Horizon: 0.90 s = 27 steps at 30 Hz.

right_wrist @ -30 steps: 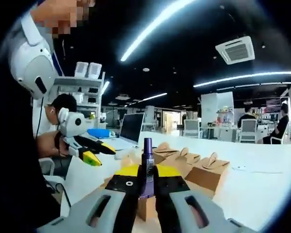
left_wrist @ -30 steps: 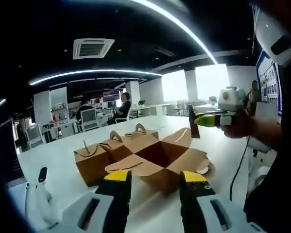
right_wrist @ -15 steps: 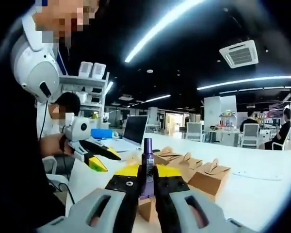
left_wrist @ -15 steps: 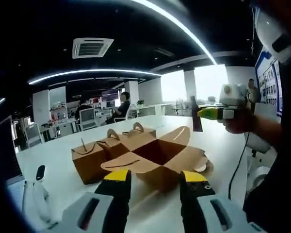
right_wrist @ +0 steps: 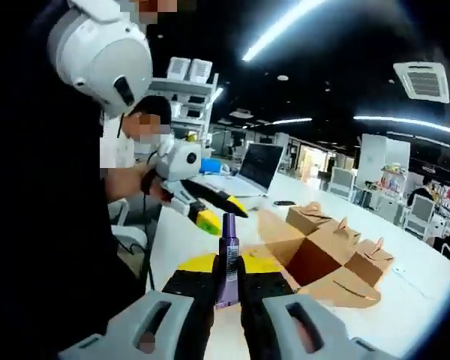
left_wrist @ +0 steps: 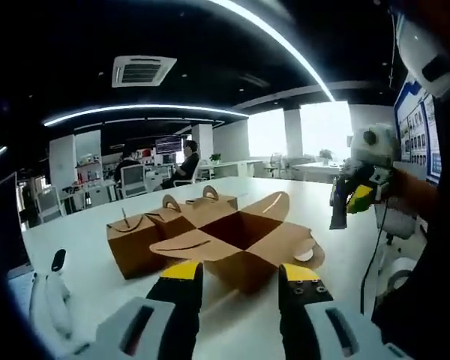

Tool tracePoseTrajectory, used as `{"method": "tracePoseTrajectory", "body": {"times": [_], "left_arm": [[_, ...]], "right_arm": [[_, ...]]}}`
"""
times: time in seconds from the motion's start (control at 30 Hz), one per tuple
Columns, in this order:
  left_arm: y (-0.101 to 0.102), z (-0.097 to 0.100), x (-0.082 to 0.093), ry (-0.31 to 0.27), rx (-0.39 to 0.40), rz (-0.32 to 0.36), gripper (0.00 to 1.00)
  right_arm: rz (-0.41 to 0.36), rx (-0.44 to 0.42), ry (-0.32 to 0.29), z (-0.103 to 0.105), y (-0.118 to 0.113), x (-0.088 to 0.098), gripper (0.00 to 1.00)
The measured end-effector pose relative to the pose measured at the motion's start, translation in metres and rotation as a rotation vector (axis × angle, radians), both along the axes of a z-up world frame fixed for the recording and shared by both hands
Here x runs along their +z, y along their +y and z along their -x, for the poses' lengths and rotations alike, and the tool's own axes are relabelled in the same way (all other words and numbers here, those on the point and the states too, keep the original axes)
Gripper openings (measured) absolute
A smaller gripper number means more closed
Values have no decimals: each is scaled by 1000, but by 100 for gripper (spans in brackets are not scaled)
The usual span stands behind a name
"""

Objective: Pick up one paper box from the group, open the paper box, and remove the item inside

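Right gripper [right_wrist: 226,275] is clamped on the purple bottle [right_wrist: 226,259], bottle upright between the jaws, held up off the white table [right_wrist: 427,300]. In the left gripper view we see it at the right, tilted downward. Left gripper [left_wrist: 240,275] jaws spread wide, holding nothing, pointed at the opened paper box [left_wrist: 240,244] on the table, flaps splayed, closed boxes [left_wrist: 135,240] just behind

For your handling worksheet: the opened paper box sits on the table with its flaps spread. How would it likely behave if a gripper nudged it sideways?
The opened paper box would probably slide easily: thin card, apparently empty, on a smooth white table. Its spread flaps would likely bend rather than push back. It could bump the closed boxes beside it.
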<state>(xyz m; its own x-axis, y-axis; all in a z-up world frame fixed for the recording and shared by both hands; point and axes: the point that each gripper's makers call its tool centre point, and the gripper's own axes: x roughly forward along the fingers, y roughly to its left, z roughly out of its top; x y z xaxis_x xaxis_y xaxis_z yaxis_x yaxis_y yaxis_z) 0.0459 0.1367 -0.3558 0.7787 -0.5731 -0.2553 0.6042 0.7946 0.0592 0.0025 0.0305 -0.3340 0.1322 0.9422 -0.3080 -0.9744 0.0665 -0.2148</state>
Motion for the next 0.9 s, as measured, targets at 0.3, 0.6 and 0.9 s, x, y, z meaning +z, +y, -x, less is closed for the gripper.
{"method": "tracePoseTrajectory", "body": {"times": [0.3, 0.6, 0.9], "left_arm": [[-1, 3, -2, 2, -5, -5, 42], [7, 6, -6, 14, 22, 10, 42], [8, 3, -6, 17, 18, 14, 42]], "right_arm": [[349, 69, -67, 12, 7, -66, 12], [471, 76, -75, 5, 17, -96, 12], [491, 54, -71, -7, 17, -102, 12]]}}
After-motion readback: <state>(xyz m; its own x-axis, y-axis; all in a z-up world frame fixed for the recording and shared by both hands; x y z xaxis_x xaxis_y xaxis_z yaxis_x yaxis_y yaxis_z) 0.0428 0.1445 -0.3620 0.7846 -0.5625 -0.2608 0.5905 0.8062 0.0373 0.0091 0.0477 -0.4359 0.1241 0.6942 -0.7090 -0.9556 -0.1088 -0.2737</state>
